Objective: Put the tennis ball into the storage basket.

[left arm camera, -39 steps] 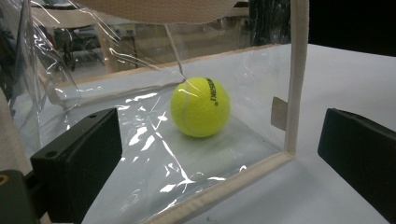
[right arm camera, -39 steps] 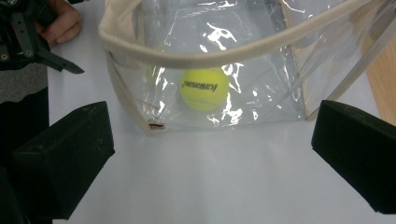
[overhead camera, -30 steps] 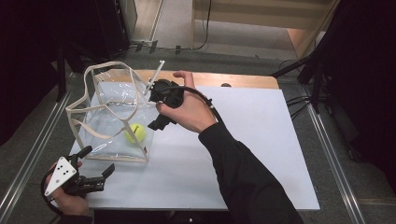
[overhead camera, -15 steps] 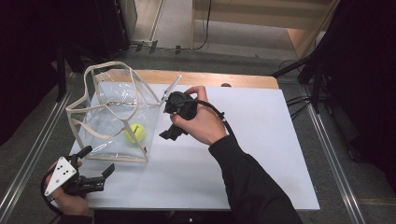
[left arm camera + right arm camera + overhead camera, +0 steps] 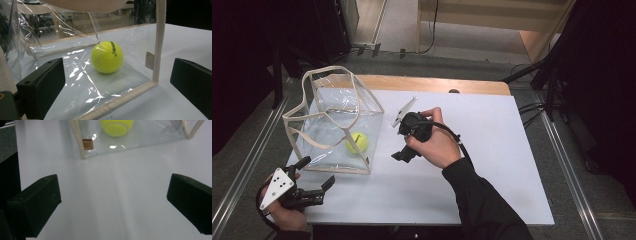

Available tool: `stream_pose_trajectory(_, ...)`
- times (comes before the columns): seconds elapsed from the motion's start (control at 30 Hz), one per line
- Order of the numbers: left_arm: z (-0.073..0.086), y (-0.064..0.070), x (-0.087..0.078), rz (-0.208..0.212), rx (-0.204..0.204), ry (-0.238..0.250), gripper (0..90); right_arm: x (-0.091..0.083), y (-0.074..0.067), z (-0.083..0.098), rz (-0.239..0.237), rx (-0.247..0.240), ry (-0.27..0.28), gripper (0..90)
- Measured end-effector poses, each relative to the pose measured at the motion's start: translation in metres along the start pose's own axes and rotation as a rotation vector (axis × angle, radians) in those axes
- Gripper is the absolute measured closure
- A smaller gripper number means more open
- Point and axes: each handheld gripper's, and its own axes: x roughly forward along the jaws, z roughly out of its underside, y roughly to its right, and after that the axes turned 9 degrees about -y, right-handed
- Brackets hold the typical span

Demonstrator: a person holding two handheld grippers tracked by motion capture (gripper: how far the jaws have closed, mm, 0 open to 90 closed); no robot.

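A clear plastic bag (image 5: 328, 125) with cream trim and handles stands upright on the left half of the white table (image 5: 492, 150). A yellow tennis ball (image 5: 357, 142) lies inside it, near its right front corner. My left gripper (image 5: 318, 171) is open at the table's front left corner, just in front of the bag. In the left gripper view the ball (image 5: 107, 57) shows through the bag's wall (image 5: 75, 77) between the open jaws. My right gripper (image 5: 400, 146) is held above the table to the right of the bag, open and empty, with the ball (image 5: 116, 127) and bag (image 5: 150, 135) ahead.
A strip of wood (image 5: 437, 84) runs along the table's far edge. The bag carries a small brown label (image 5: 87, 144) at its corner seam. Dark floor with metal rails (image 5: 242, 170) surrounds the table.
My right gripper has drawn back from the top of the bag, to the right and toward the person. The ball, the bag and my left gripper have stayed put.
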Motion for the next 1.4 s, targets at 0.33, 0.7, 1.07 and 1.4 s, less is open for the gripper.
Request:
stream_pose_trajectory(0.33,0.0,0.001,0.0,-0.002,0.001,0.0,0.3,0.007,0.001,0.027,0.002,0.033,0.038,0.0)
stream_pose_trajectory(0.7,0.0,0.001,0.0,0.0,-0.001,-0.002,0.3,0.006,0.004,0.059,0.017,0.067,0.091,0.0)
stream_pose_trajectory(1.07,0.0,0.001,0.0,-0.002,0.001,-0.004,0.3,0.007,0.003,0.092,0.03,0.099,0.157,0.0)
stream_pose_trajectory(1.4,0.0,0.001,0.0,-0.003,0.001,-0.005,0.3,0.009,0.003,0.125,0.053,0.142,0.219,0.0)
